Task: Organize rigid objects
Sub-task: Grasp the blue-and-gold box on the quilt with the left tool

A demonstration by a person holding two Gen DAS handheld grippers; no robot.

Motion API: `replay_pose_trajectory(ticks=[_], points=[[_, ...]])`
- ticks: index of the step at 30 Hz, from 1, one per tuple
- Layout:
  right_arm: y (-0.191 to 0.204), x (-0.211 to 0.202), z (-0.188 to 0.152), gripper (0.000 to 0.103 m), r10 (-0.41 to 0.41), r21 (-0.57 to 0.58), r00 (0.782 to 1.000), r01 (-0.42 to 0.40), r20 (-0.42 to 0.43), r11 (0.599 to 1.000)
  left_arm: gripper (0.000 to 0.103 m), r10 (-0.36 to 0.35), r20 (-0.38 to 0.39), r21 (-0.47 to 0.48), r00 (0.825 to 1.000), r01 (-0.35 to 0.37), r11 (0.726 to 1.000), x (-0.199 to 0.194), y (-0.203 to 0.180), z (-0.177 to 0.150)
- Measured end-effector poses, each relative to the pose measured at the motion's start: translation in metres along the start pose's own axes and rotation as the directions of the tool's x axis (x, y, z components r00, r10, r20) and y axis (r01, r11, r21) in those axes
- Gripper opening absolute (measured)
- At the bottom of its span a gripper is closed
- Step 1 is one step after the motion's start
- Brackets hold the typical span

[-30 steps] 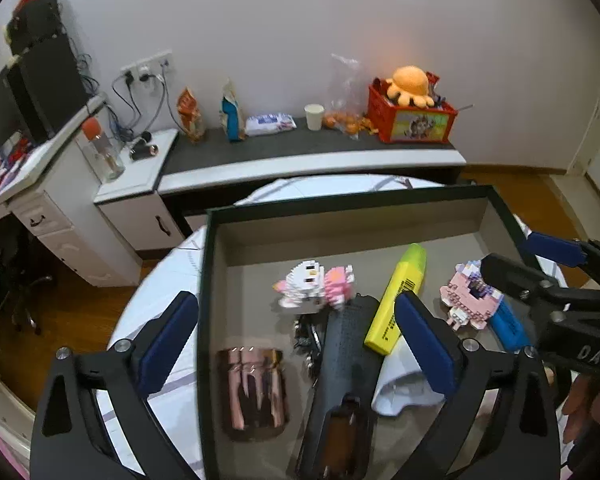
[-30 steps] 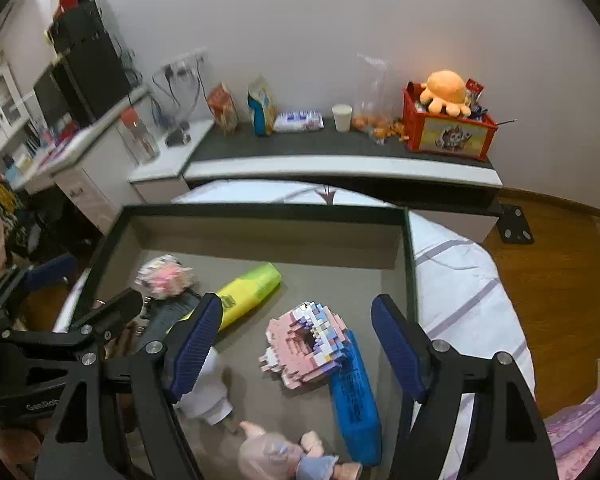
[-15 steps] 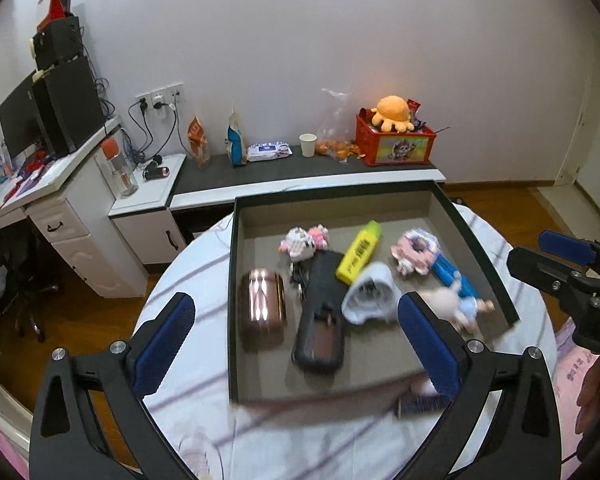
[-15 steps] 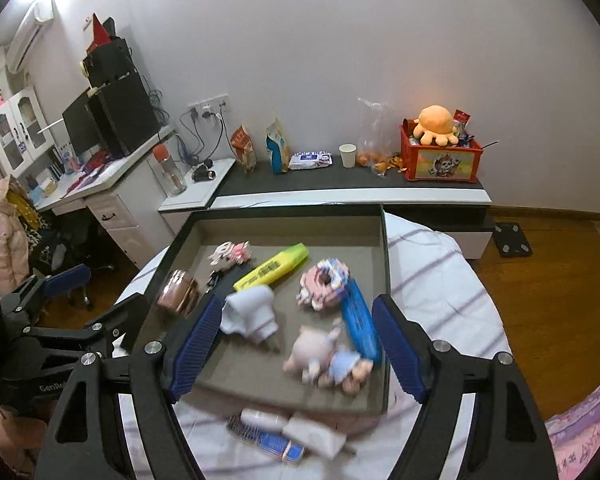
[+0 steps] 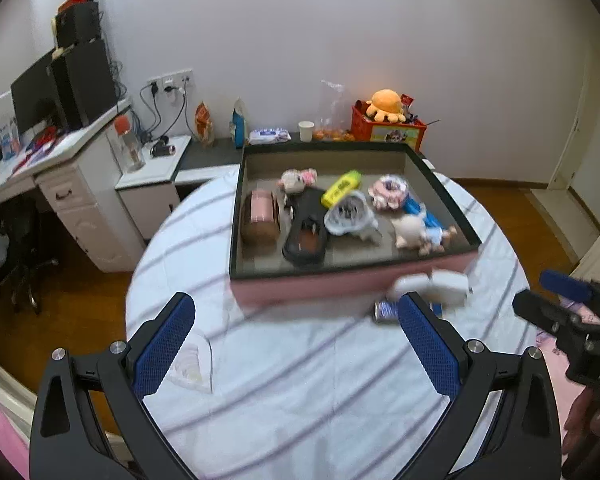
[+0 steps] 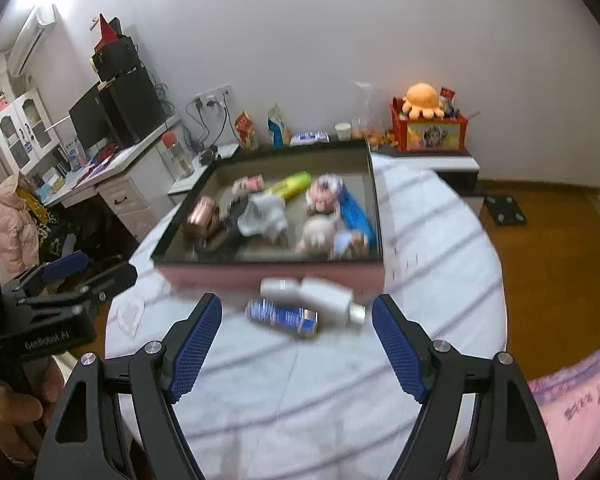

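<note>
My right gripper (image 6: 296,346): fingers spread, empty, hovering above the striped tablecloth (image 6: 300,408). My left gripper (image 5: 296,344): likewise spread, empty. Just ahead, between the right fingers: blue tube (image 6: 282,317) and white bottle (image 6: 320,298), loose against the tray (image 6: 268,270) front, likely awaiting pickup. Beyond: tray holding toys, yellow marker (image 6: 290,184), copper cup (image 6: 201,216).

White wall (image 5: 340,20), wooden floor (image 6: 552,240), white desk (image 5: 60,176) at left.

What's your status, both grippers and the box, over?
Left gripper open, empty. Right gripper open, empty. Box filled; blue can and white bottle lying outside on table. Nothing blocking them.
</note>
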State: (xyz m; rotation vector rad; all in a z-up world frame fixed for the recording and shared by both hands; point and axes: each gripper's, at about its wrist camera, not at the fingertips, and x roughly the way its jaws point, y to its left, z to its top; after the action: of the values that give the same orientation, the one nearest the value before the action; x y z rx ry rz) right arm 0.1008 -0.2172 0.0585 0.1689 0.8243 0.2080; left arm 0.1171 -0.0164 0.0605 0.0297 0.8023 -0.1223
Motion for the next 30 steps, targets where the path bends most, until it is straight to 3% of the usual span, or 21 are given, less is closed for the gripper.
replay_pose_trajectory(ticks=[5,11,19,30], points=[[-0.004,0.000,-0.036,0.079,-0.007,0.020,0.998,0.008,-0.057,1.000,0.103,-0.009,-0.041,-0.037,0.999,0.008,0.999,0.001,-0.002,-0.032],[-0.003,0.000,-0.048,0.079,-0.004,0.019,0.997,0.006,-0.073,1.000,0.103,-0.014,-0.078,-0.053,0.997,0.010,0.999,0.001,-0.004,-0.055],[0.001,0.002,-0.046,0.079,-0.010,0.005,0.998,0.010,-0.069,1.000,0.103,-0.023,-0.081,-0.053,0.996,0.019,0.998,0.004,-0.007,-0.056],[-0.020,0.018,-0.038,0.079,-0.057,0.033,0.994,0.061,-0.092,0.998,0.103,-0.054,-0.125,-0.036,0.991,0.050,0.998,0.045,-0.036,-0.050]])
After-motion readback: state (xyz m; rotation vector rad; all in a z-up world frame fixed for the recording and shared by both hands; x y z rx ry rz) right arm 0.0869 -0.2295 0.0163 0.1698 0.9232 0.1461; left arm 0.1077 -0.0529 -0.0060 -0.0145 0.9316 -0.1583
